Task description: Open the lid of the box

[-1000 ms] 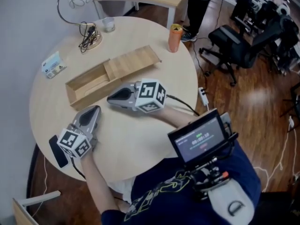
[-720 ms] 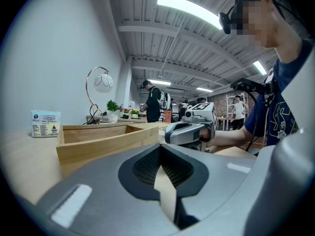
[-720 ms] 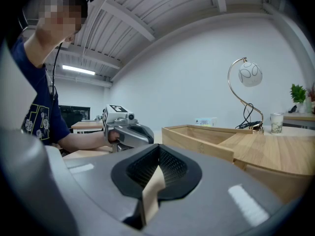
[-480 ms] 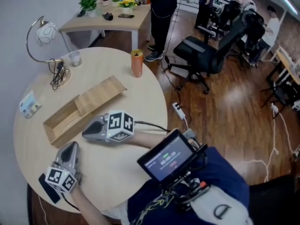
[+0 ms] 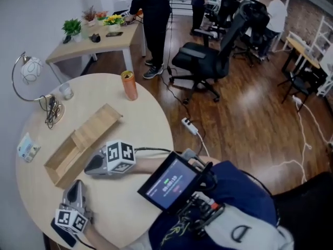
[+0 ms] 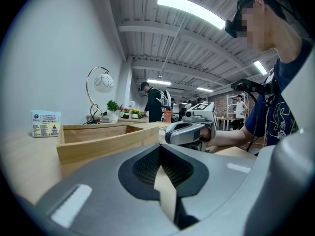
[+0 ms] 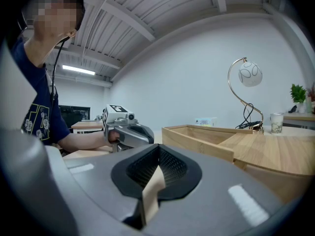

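Grey jaws on the left gripper [image 6: 163,171] are pressed tight together, and nothing is between them. It lies low on the table [image 5: 143,134], close to the person's body. It points at the near end of the box [image 6: 106,140] but is well apart from it. I think it lies there because it has no job right now.

The right gripper [image 7: 152,181] is squeezed shut too, and it is empty. In the head view its nose sits just beside the long side of the box, near the middle. I cannot tell if it touches the wood. It may be there because that is where the edge of the lid [image 5: 98,125] is. A shut nose is good for pushing a flat board along.

The box is long, made of pale wood, and lies slanted across the table. Its lid is a flat board that slides. It covers only the far half, toward the orange can [image 5: 128,85]. The near half is open and looks empty inside. So I think the job is about half done, or maybe done enough.

The lamp [image 5: 30,71] stands far back by the wall, out of the way.
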